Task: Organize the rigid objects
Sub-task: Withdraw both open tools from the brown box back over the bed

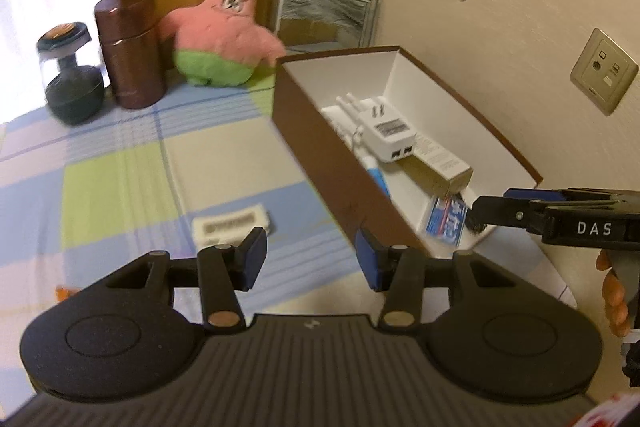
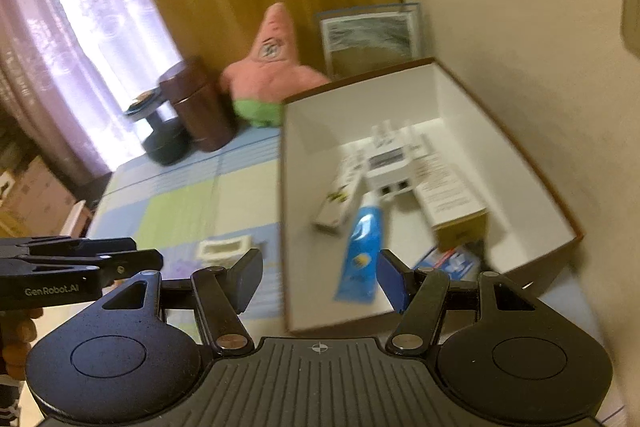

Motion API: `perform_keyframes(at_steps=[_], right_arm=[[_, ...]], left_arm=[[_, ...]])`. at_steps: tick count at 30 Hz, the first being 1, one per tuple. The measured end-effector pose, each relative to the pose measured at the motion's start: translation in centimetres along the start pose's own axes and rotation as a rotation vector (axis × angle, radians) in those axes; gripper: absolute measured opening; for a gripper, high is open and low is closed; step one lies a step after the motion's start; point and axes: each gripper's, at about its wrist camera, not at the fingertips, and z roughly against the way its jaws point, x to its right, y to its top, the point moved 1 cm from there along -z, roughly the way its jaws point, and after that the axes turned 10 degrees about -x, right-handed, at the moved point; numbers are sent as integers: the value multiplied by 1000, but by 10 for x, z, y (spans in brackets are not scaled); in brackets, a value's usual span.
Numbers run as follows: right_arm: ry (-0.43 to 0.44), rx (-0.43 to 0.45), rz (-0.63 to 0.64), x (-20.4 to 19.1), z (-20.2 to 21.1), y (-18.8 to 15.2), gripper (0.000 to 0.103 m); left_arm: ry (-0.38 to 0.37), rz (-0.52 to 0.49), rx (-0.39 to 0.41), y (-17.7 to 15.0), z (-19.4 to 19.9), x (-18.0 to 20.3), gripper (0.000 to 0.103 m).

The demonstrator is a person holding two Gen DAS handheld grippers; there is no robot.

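Far left on the checked worktop (image 1: pixel 120 187): dark jar (image 1: pixel 70 75), brown canister (image 1: pixel 130 47), pink plush star (image 1: pixel 224 39). Small white case (image 1: pixel 232 223) lies on the cloth, just ahead of the left gripper (image 1: pixel 310 253), jaws wide, empty. Brown box (image 1: pixel 320 147) to its right holds white adapter (image 1: pixel 390 133), blue tube (image 2: pixel 362 247), cartons. Right gripper (image 2: pixel 318 279) over the box's near end, jaws wide, empty.
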Motion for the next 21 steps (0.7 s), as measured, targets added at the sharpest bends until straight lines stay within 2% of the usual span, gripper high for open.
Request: perform_keyframes(at_steps=[15,21], right_arm=[[77,-121,148,-73,-37,-58,60],[74,-153,221,-96,-61,-68,60]], left_arm=[[74,141,-37,-88,36,-51,45],[142,193,-47,-114,38,-76,46]])
